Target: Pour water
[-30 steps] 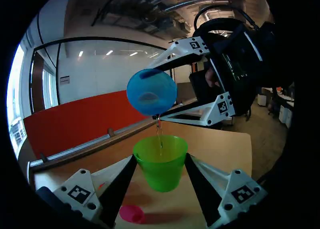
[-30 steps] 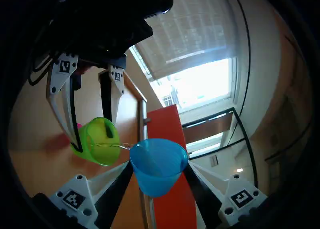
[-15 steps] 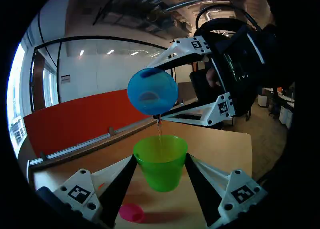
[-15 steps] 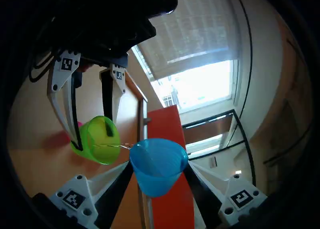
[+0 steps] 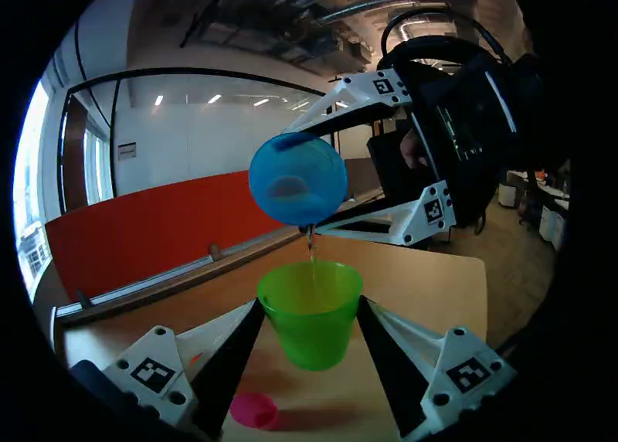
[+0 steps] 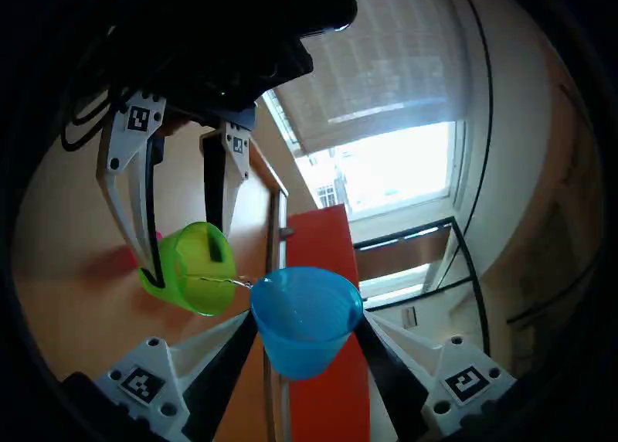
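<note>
In the left gripper view, the left gripper (image 5: 310, 312) is holding a translucent green plastic cup (image 5: 311, 330) upright over the light wooden desk (image 5: 432, 287), its jaws pressing against the cup's two sides just under the rim. Above it the right gripper (image 5: 303, 181) is reaching in from the right, its jaws clamping a translucent blue plastic cup (image 5: 297, 178) that is lying tipped with its mouth facing this camera. A thin stream of water (image 5: 311, 249) is falling from its lower lip into the green cup. A small pink round object (image 5: 255, 409) is lying on the desk, and a red wall panel (image 5: 147, 226) is running behind it. In the right gripper view, the right gripper (image 6: 307, 322) is gripping the blue cup (image 6: 305, 330) between both jaws, open just to the cup's width. The water (image 6: 220, 280) is crossing from its rim into the green cup (image 6: 189, 276), which the left gripper (image 6: 185, 263) is pinching from both sides over the desk (image 6: 62, 303), with a bright window (image 6: 386, 168) showing beyond
</note>
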`<state>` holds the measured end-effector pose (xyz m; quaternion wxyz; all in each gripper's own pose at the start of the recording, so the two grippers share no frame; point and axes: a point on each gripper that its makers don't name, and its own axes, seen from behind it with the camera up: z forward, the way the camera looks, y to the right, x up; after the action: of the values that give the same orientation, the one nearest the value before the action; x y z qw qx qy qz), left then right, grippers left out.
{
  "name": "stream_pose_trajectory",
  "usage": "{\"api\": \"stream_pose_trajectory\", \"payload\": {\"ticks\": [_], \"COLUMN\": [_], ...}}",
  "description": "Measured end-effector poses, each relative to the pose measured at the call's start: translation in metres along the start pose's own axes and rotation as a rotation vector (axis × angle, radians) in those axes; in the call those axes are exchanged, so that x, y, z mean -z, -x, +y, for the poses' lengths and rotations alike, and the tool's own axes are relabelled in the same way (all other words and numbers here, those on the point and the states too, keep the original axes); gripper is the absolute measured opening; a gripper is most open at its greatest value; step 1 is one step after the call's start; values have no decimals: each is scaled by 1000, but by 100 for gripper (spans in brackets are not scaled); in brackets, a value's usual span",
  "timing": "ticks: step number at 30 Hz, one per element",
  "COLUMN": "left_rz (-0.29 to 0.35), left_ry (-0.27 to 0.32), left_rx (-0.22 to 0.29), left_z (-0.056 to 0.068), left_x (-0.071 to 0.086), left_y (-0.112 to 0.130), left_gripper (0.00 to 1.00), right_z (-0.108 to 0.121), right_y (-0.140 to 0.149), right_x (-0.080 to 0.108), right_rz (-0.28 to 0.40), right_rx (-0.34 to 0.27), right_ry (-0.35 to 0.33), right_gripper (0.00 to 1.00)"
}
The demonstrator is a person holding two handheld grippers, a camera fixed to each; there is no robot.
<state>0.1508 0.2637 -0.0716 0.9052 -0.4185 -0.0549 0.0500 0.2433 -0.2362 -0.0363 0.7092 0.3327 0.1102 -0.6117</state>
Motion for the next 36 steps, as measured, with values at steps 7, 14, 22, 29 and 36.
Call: {"api": "stream_pose_trajectory", "payload": {"ticks": [7,14,22,29,36], "left_rz": [0,-1,1,2,3], "left_ry": [-2,0,-1,0,-2], "left_rx": [2,0,2,3,5], "left_z": [0,1,1,2,2], "left_x": [-1,0,0,0,0], "left_y": [0,1,0,0,-1], "left_gripper": [86,86,86,86,86], "right_z": [-4,-4,-4,-5,-5], "right_y": [-2,-4,-6,-8,-10], "right_x": [0,1,2,4,7], "right_rz": [0,0,1,1,1], "right_rx": [25,39,63,83,88], "right_ry": [-2,0,3,2,3], "right_gripper": [91,90,90,90,90]}}
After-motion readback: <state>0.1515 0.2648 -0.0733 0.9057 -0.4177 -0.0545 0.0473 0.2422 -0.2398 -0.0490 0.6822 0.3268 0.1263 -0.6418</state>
